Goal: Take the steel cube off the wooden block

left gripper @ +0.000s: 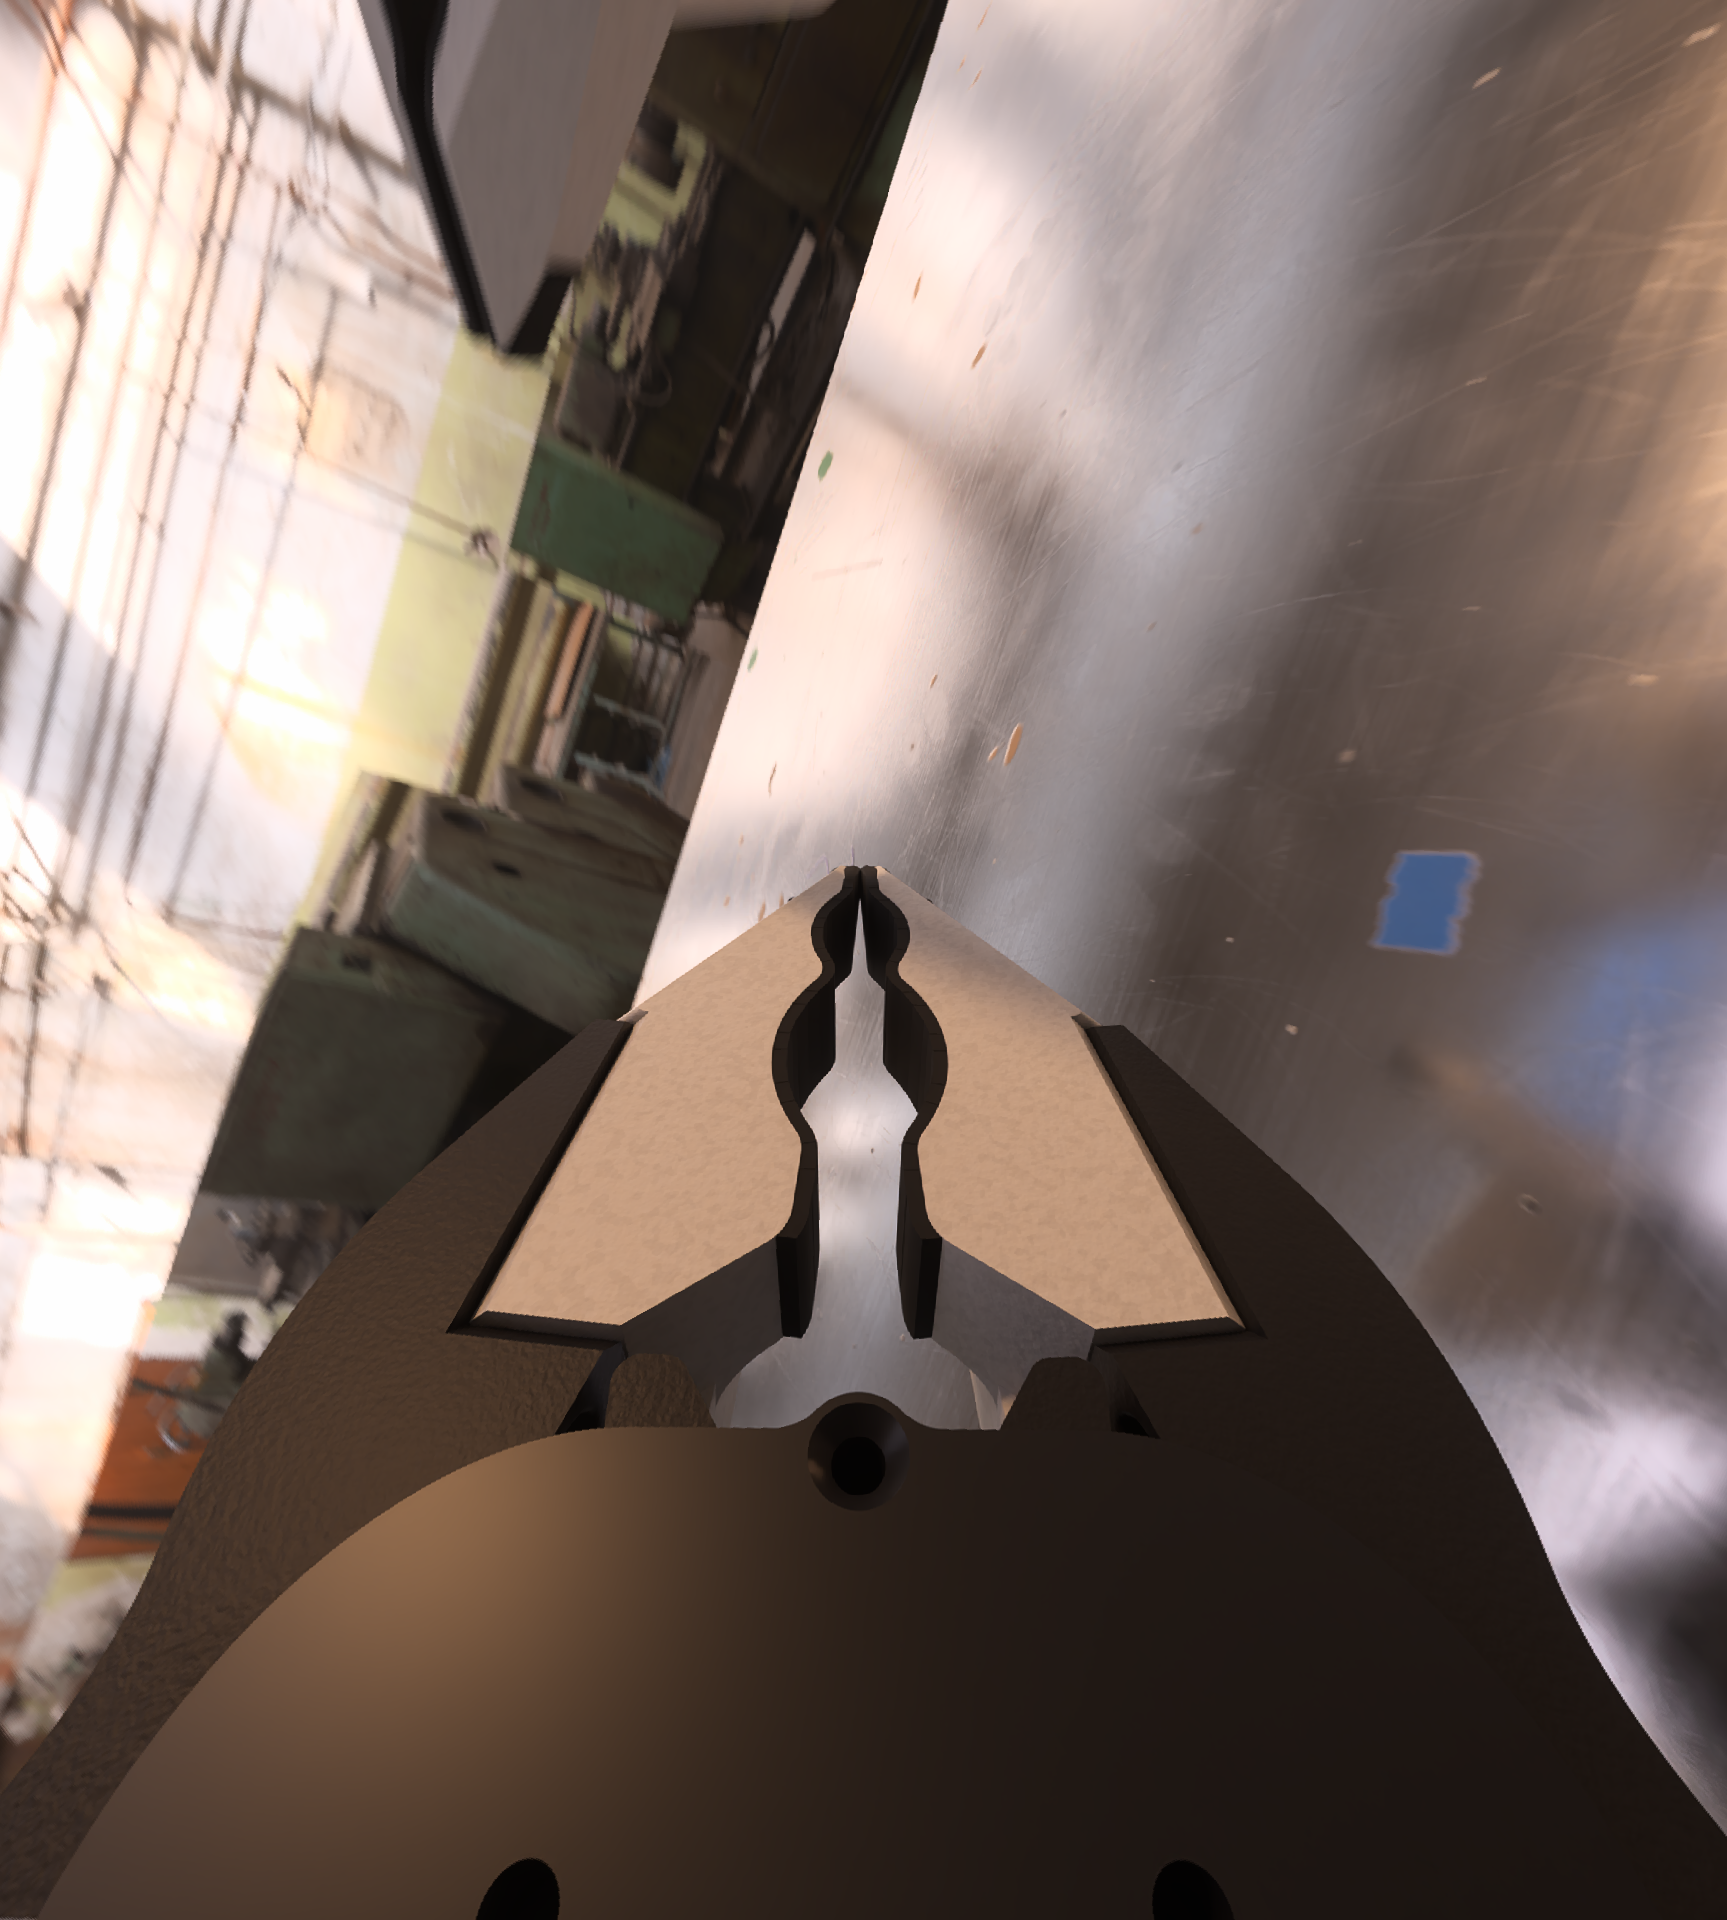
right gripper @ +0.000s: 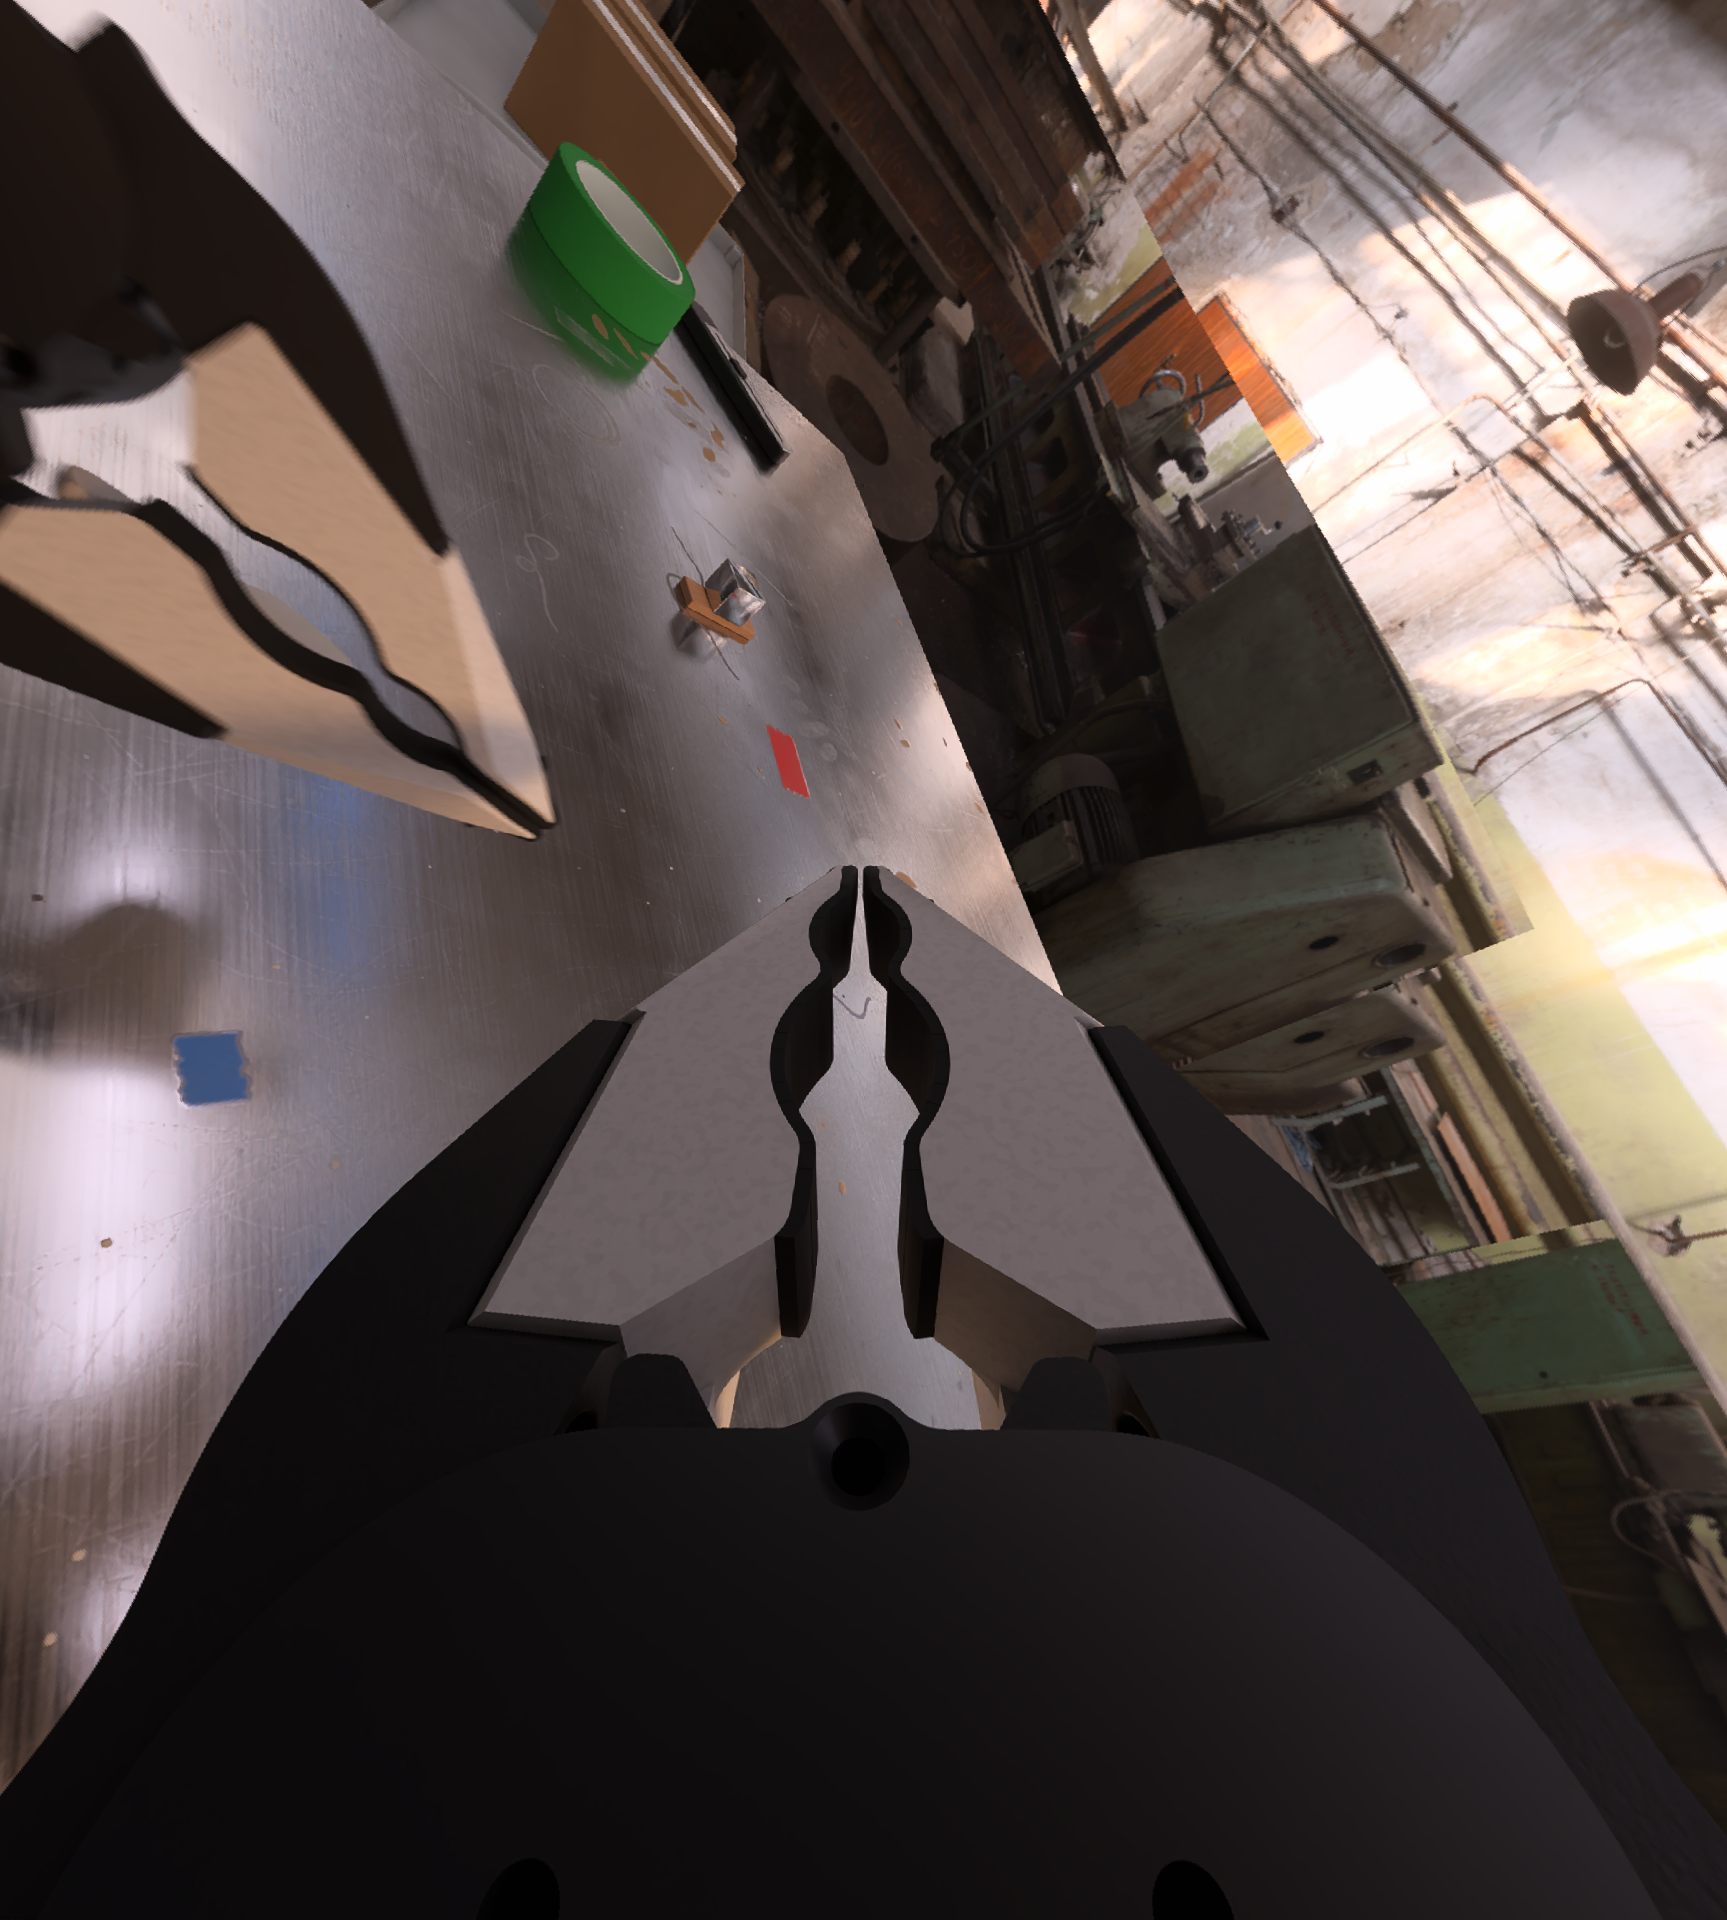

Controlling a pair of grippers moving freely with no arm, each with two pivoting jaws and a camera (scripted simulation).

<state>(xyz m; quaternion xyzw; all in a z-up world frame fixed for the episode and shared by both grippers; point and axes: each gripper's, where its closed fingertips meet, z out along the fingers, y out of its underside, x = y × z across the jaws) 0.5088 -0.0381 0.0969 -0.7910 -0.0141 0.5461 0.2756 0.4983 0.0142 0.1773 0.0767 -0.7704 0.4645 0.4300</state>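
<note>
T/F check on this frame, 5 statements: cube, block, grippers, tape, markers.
1. The steel cube sits on the wooden block. True.
2. The right hand-held gripper is shut on the cube. False: its fingertips are nearly together with nothing between them, well short of the cube.
3. The left hand-held gripper holds nothing. True.
4. The green tape roll rests on the wooden block. False: it stands apart on the metal table, farther from the right gripper than the block.
5. A red patch lies on the table between the right gripper's tips and the block. True.
</note>
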